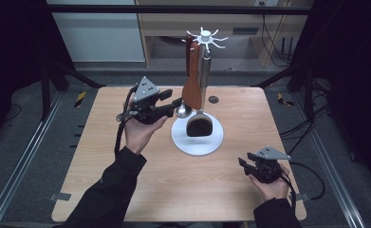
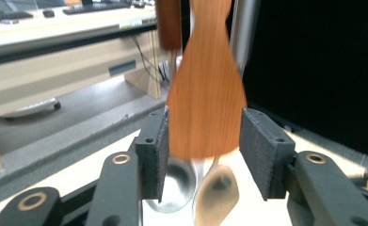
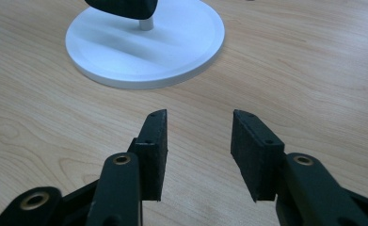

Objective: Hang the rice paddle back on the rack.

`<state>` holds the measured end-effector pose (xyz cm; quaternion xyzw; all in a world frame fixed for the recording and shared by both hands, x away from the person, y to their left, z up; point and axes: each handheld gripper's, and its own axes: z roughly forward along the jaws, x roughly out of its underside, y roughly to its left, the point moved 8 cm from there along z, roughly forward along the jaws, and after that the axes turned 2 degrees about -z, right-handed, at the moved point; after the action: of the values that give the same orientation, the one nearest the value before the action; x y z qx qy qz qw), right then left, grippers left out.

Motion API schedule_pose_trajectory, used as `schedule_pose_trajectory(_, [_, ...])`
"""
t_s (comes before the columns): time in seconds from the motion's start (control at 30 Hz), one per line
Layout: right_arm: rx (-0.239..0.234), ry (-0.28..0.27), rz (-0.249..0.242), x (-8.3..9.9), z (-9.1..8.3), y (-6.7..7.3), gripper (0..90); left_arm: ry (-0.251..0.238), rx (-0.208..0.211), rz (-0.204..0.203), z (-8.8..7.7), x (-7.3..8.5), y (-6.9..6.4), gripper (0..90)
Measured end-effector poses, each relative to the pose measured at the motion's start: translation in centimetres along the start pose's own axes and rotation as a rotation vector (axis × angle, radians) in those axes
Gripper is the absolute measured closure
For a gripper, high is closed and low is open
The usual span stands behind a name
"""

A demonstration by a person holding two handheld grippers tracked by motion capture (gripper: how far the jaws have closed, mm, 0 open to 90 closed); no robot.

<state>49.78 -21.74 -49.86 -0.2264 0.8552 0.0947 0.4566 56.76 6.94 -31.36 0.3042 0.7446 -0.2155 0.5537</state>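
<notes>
High view: left gripper [image 1: 177, 102] is reaching to the wooden spatula [image 1: 192, 78] hanging on the white utensil stand [image 1: 197, 137]. Left gripper view: jaws are standing apart, flanking the blade, not pressing. Right gripper view: right gripper [image 3: 198, 141] is hovering open and empty over the table [image 3: 290, 70].

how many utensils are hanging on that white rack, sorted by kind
Wooden spatula: 1
Metal spoon: 1
Black turner: 1
Brown-handled utensil, head hidden behind the spatula: 1
Total: 4 on the rack
</notes>
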Motion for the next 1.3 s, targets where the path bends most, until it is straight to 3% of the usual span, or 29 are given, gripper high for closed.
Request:
schedule_pose_trajectory(0.5, [-0.005,0.005,0.016,0.3,0.2,0.0,55.0,0.183,-0.025,0.001,-2.3,9.1,2.6,43.8])
schedule_pose_trajectory(0.73, [0.001,0.012,0.012,0.5,0.4,-0.1,53.5,0.235,-0.033,0.001,-3.3,12.0,3.2,41.1])
schedule_pose_trajectory(1.0, [0.012,0.021,0.013,0.8,0.4,-0.4,49.6,0.294,-0.046,-0.030,-4.7,16.6,4.2,38.6])
schedule_pose_trajectory(1.17, [0.023,0.072,0.006,1.5,0.8,-0.8,48.7,0.345,-0.092,-0.062,-5.9,19.8,5.9,37.4])
schedule_pose_trajectory(1.3, [0.020,0.096,0.017,1.8,1.0,-0.7,47.3,0.366,-0.132,-0.098,-7.3,21.6,7.6,36.9])
